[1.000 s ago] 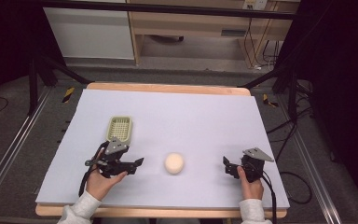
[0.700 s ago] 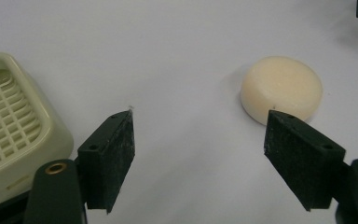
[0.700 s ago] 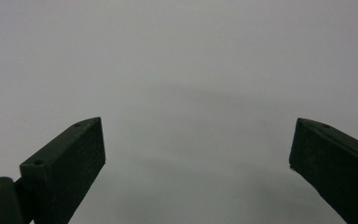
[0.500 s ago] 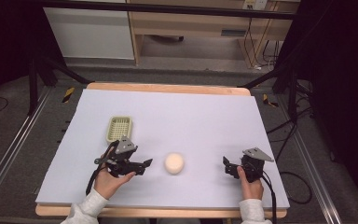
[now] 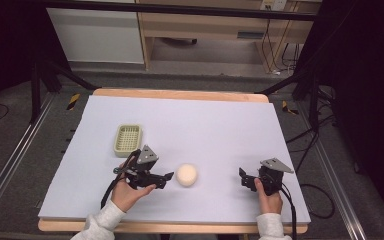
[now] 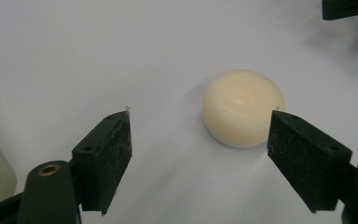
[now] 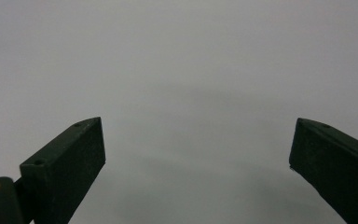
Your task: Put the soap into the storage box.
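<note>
Left gripper (image 5: pixel 166 177) has swung right since earlier, jaws apart just left of the bun (image 5: pixel 186 175) on the worktop (image 5: pixel 220 125); basket (image 5: pixel 128 139) far-left. Left gripper view: bun (image 6: pixel 242 107) sits beyond spread jaws. Right gripper (image 7: pixel 198 154) gapes, unmoved.

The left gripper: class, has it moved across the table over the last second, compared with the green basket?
Yes. The left gripper has moved rightward and nearer the person, away from the green basket and toward the round cream soap, jaws open.

High view overlooks table (image 5: pixel 220 120); gripper views hover close.
</note>
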